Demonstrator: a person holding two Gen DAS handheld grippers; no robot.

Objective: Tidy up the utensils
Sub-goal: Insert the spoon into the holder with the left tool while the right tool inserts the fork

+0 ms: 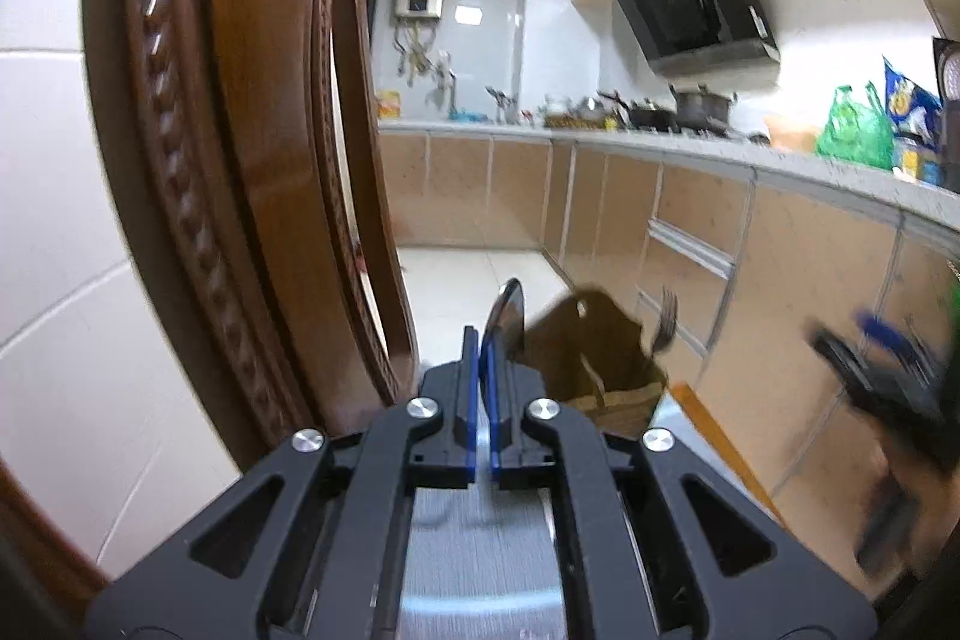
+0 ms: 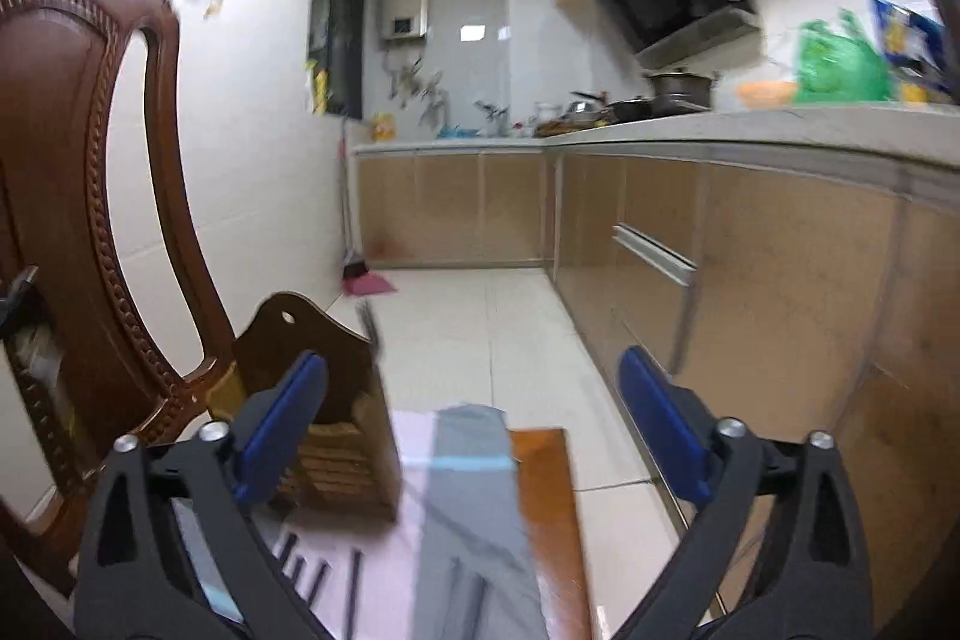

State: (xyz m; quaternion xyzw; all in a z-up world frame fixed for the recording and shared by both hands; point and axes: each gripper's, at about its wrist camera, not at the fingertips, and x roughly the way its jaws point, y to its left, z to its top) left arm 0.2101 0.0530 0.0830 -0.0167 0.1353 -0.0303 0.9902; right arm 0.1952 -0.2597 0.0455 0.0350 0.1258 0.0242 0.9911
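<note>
chair (image 2: 90, 196) crowding left, holder (image 2: 336, 418) ahead

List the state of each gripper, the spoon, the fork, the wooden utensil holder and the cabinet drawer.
left gripper: shut on the spoon
right gripper: open, holding nothing
spoon: clamped, bowl pointing up
fork: standing in the holder, tines up
wooden utensil holder: upright on the table
cabinet drawer: closed

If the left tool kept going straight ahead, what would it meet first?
Probably the brown wooden utensil holder, just right of the metal spoon gripped in the left tool; depth is unclear, and it might slip past.
</note>
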